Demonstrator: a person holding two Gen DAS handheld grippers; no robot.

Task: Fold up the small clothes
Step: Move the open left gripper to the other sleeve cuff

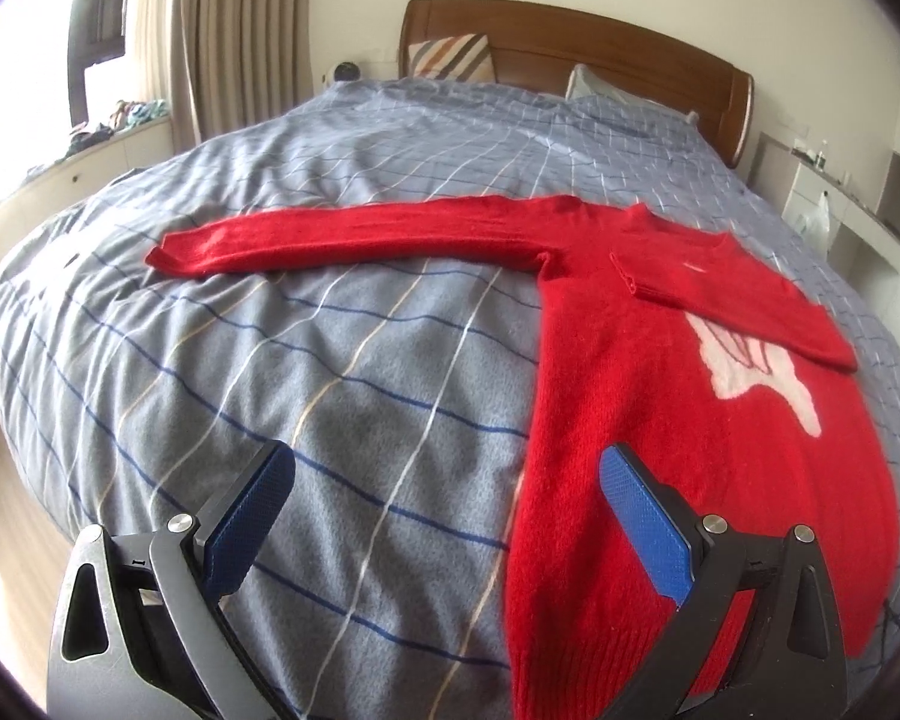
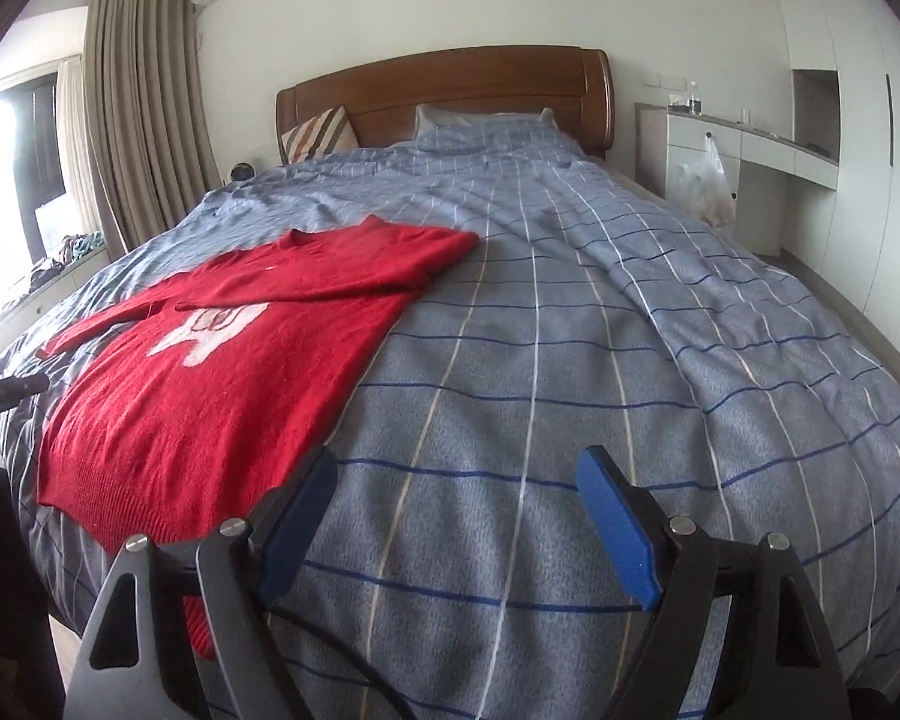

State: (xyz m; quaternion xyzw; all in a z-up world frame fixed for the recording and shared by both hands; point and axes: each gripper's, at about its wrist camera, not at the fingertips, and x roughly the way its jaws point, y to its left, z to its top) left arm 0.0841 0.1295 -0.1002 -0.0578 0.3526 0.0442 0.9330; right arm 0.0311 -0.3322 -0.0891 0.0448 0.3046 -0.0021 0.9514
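A red knitted sweater (image 1: pixel 660 396) with a white figure on its chest lies flat on the blue checked bedcover (image 1: pixel 330 360). One sleeve (image 1: pixel 342 234) stretches out to the left; the other sleeve (image 1: pixel 744 306) is folded across the chest. My left gripper (image 1: pixel 444 468) stands open above the sweater's lower left edge, holding nothing. In the right wrist view the sweater (image 2: pixel 222 372) lies to the left, and my right gripper (image 2: pixel 456 474) stands open over the bare bedcover (image 2: pixel 570 360) beside the hem, empty. The left gripper's tip (image 2: pixel 12 393) shows at the far left.
A wooden headboard (image 2: pixel 450 90) with a striped cushion (image 2: pixel 321 132) and a pillow (image 2: pixel 450 117) closes the far end. Curtains (image 2: pixel 132 120) and a window ledge with clutter are on the left. White cabinets (image 2: pixel 750 180) with a hanging plastic bag (image 2: pixel 705 186) stand on the right.
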